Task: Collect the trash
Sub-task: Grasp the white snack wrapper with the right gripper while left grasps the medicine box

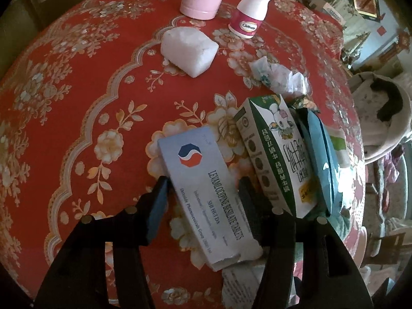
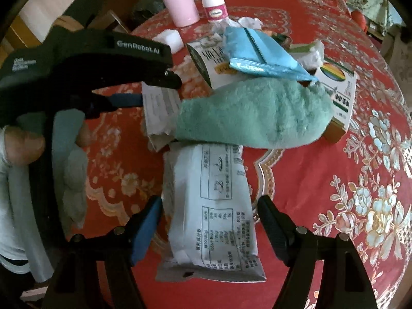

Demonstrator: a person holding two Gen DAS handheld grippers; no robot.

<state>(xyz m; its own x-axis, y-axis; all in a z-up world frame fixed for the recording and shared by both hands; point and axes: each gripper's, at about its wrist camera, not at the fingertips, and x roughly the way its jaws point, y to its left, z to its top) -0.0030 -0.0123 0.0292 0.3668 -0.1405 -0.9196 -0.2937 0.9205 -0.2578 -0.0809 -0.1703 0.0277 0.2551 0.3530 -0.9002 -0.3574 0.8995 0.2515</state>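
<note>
So this was the grab stage of the trash pickup, both hands going at once. The left gripper [image 1: 203, 188] sat around the white tablet box [image 1: 206, 193] with its jaws apart, pads just beside the box's sides but not clearly squeezing yet. Same deal on the right: the right gripper [image 2: 209, 221] straddled the white printed packet [image 2: 213, 211] lying near on the red tablecloth [image 2: 322, 180], gaps on both sides. The other litter was piled farther back. My guess was each just needed to close, then lift clear.
</note>
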